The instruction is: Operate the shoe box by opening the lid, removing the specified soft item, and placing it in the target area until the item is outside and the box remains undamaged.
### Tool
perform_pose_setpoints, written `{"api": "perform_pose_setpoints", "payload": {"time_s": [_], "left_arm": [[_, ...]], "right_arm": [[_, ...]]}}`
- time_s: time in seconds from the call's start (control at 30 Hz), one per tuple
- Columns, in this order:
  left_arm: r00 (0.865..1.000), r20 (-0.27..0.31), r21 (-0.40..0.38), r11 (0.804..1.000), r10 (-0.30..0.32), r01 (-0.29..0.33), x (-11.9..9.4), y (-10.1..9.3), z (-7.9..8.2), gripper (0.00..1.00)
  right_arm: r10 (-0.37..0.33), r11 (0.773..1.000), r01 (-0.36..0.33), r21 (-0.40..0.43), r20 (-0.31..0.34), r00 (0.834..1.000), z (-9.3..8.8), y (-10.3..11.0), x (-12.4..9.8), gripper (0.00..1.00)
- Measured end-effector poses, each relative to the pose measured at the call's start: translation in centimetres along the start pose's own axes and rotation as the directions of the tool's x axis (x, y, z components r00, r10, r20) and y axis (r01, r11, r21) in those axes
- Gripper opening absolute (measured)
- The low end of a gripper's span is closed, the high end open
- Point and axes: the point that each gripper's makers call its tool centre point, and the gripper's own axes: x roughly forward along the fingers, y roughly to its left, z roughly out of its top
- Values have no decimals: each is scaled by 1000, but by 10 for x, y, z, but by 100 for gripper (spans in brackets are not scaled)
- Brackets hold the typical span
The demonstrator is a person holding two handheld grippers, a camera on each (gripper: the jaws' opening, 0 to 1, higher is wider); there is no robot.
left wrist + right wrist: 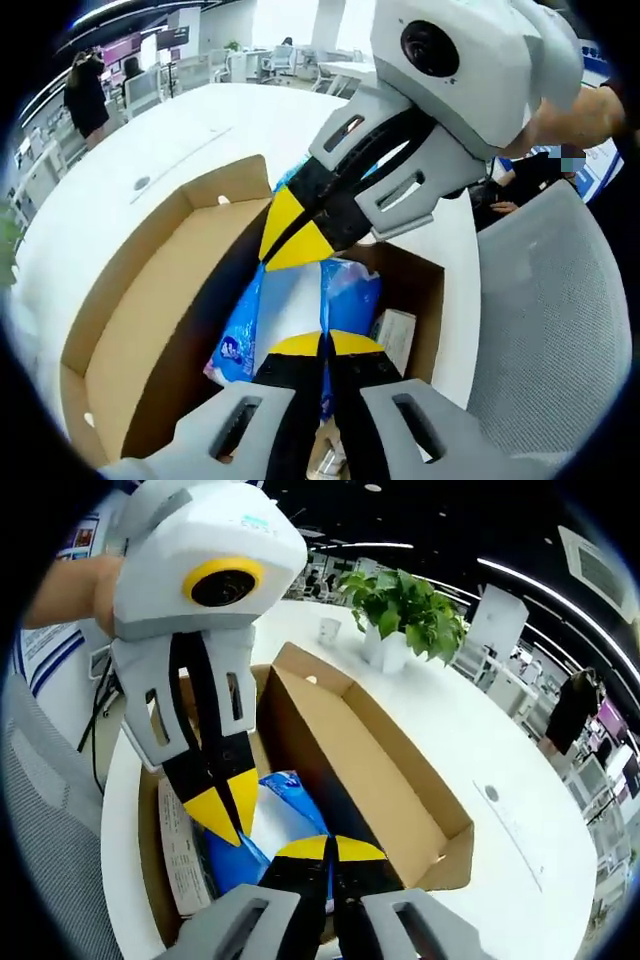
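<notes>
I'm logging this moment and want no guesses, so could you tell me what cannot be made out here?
- Blue packet: whether either gripper holds it; in both views the closed yellow tips cover its middle.
- Packet print: too small, left gripper view.
- Box floor under the packet: hidden, both views.
- White carton beside it: partly hidden by the left gripper.

Left hand-held gripper jaws together, over blue-white soft pack inside open cardboard shoe box on white desk. Right hand-held gripper enters from far right, yellow tips closed at pack. Grey chair right.
</notes>
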Motion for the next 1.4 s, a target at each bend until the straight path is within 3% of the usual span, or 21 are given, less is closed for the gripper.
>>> {"api": "perform_pose_setpoints", "payload": {"time_s": [0.57, 1.07, 1.4], "left_arm": [[999, 39, 53, 998, 29, -31, -36, -10, 25, 0], [993, 110, 98, 994, 38, -48, -60, -25, 68, 0], [991, 130, 132, 990, 27, -44, -60, -38, 99, 0]], "right_arm": [[-11, 1000, 11, -12, 65, 998, 29, -5, -25, 0], [-46, 999, 46, -3, 127, 991, 51, -24, -60, 0], [-77, 997, 77, 11, 141, 987, 47, -40, -86, 0]]}}
